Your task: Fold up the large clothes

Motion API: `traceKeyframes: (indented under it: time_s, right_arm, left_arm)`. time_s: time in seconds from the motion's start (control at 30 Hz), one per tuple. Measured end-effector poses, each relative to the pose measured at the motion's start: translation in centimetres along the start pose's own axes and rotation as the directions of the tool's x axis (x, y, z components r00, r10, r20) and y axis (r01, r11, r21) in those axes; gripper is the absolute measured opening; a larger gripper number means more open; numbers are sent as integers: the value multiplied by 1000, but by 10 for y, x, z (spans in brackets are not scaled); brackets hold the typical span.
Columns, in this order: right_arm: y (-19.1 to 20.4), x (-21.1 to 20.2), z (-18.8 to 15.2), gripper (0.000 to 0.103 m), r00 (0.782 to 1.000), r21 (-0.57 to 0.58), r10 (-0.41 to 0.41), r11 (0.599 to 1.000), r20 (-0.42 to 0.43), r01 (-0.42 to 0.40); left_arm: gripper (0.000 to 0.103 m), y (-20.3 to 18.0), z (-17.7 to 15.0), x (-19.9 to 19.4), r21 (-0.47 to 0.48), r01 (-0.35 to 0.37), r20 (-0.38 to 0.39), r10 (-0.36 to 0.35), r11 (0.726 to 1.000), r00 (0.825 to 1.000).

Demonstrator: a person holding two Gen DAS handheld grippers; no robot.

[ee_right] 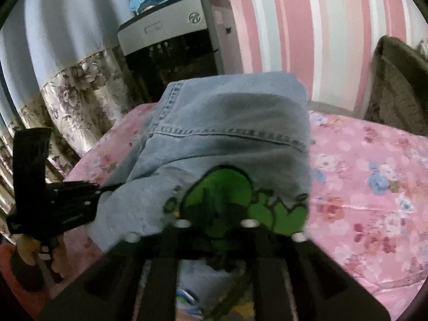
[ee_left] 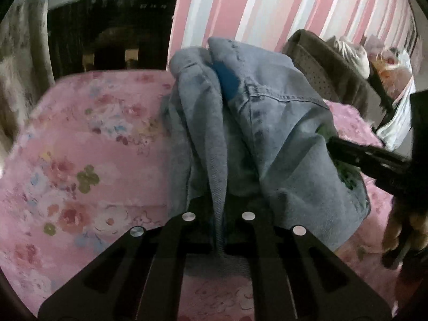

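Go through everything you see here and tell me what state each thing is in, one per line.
Denim garment: bunched, lifted off the bed, held by both tools.
Left tool: shut on a denim fold.
Right tool: shut on the denim at the green patch.
Floral bedspread: spread flat.
Curtain: hanging drawn.

Dim indoor light, soft shadows; strong fisheye bending and black vignette at edges; right wrist view motion-blurred.

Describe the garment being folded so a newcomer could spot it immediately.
Start from the pink floral bedspread below the striped wall. Bunched at its middle, gripped by the left gripper and right gripper, is the denim garment: faded blue, stitched seams, with a bright green patch.
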State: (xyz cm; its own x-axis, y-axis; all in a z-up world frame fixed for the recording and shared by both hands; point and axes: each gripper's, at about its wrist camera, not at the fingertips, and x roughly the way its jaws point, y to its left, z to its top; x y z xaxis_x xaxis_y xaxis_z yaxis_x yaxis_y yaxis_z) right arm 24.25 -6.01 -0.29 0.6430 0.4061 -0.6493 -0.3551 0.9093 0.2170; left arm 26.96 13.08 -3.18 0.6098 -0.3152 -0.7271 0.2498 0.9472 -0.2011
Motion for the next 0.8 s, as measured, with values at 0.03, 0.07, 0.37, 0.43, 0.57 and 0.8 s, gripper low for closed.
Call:
traceKeyframes:
  time_s: [0.03,0.07,0.37,0.43,0.57,0.8]
  right_arm:
    - [-4,-8,-1,56,1000,3,-11,1000,22,11]
    - [-7,-12,-2,57,999,3,-18,1000,33,18]
    - [-52,-50,-19,80,997,174,-56,984,53,46]
    - [-58,-48,-26,82,998,229,-36,973,42,25]
    - [-62,-34,-40,82,999,260,-43,965,6,40]
    - [-59,-19,-50,86,999,256,-48,966,15,43]
  left_arm:
    - [7,-4,1,-2,12,-13,6,13,1000,1000]
    - [10,-7,2,-5,15,-20,14,20,1000,1000]
    - [90,-18,17,-47,35,-139,116,134,990,984]
    - [90,-17,19,-42,40,-143,90,139,989,986]
    - [90,-14,18,-25,52,-171,49,168,984,985]
    - [88,1,-3,1,41,-142,-28,144,989,989]
